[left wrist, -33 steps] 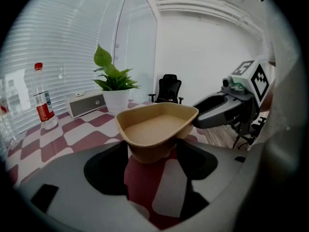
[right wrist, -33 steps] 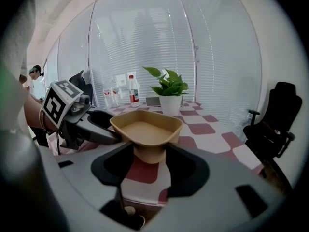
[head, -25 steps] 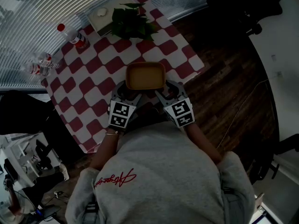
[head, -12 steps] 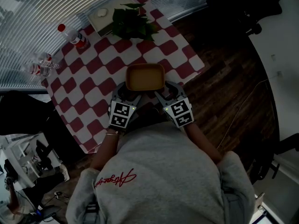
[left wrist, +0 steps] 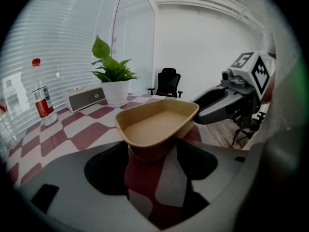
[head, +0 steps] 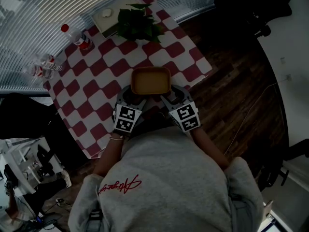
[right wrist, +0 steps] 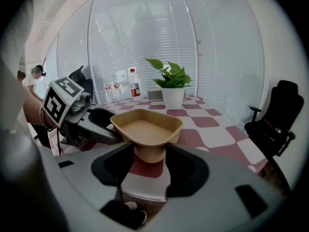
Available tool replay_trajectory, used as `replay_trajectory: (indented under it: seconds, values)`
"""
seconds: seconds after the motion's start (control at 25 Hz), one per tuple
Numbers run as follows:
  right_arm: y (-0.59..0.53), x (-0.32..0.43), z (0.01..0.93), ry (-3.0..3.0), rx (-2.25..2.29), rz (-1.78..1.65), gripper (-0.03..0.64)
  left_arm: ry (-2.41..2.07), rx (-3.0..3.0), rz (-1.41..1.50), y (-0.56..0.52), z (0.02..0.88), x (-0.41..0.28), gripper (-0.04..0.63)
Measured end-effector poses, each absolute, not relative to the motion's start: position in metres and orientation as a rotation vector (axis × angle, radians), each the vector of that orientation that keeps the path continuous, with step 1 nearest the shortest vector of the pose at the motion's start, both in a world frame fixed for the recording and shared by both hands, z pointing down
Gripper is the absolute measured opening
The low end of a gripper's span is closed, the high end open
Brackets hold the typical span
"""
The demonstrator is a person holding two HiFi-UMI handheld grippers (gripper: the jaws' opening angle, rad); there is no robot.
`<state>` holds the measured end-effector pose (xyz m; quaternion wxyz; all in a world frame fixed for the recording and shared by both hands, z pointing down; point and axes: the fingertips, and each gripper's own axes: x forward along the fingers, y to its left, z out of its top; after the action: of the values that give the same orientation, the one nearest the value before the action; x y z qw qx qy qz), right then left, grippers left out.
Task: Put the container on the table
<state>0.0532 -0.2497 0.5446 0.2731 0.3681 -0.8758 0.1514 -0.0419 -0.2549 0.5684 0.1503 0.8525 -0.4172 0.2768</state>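
Note:
A tan, shallow container (head: 150, 80) sits low over the near edge of the red-and-white checked table (head: 96, 95); I cannot tell whether its base touches the cloth. My left gripper (head: 133, 95) is shut on its near left corner, and my right gripper (head: 170, 94) is shut on its near right corner. In the left gripper view the container (left wrist: 157, 124) fills the gap between the jaws, with the right gripper (left wrist: 227, 103) beside it. The right gripper view shows the container (right wrist: 145, 127) wedged between its jaws and the left gripper (right wrist: 91, 124) at the far side.
A potted plant (head: 137, 23) and a white box (head: 104, 16) stand at the table's far end. A red-capped bottle (head: 75, 36) and clear bottles (head: 41, 66) line the left side by the blinds. Wooden floor lies to the right, with an office chair (right wrist: 277, 120).

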Motion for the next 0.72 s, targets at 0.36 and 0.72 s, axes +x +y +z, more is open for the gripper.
replay_trajectory:
  seconds: [0.36, 0.72]
  values:
    - [-0.250, 0.055, 0.549, -2.339, 0.984, 0.400, 0.212, -1.183, 2.463, 0.832, -0.253, 0.576, -0.041, 0.313]
    - [-0.248, 0.057, 0.556, -2.310, 0.984, 0.385, 0.209, -1.191, 2.472, 0.900, -0.251, 0.579, -0.039, 0.313]
